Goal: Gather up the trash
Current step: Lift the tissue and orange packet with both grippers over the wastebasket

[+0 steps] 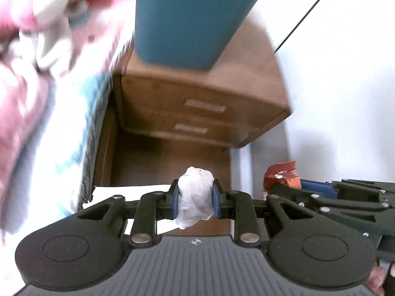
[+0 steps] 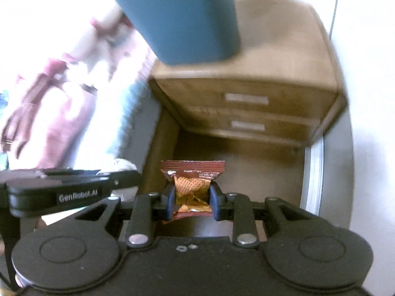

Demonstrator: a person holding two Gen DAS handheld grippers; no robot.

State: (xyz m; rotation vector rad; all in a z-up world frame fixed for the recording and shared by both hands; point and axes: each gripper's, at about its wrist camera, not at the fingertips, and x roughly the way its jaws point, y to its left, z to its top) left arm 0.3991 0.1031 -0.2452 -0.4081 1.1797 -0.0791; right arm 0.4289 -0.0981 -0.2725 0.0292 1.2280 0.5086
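Observation:
A crumpled white tissue wad (image 1: 195, 194) sits pinched between the blue pads of my left gripper (image 1: 195, 201), high above the wooden floor. My right gripper (image 2: 192, 202) is shut on a brown and orange snack wrapper (image 2: 192, 176), whose top edge sticks out past the fingertips. In the left wrist view the right gripper (image 1: 291, 185) shows at the right edge with the wrapper (image 1: 280, 174) in it. In the right wrist view the left gripper's black body (image 2: 59, 192) lies across the left side, its tips hidden. A tall blue bin (image 1: 187, 17) (image 2: 182, 17) stands on the wooden nightstand.
A wooden nightstand (image 1: 202, 108) (image 2: 249, 108) with two drawers stands against the white wall. A bed with pink, white and teal bedding (image 1: 44, 93) (image 2: 61, 93) fills the left. A dark cable (image 1: 306, 12) runs along the wall. White paper (image 1: 128, 192) lies on the floor.

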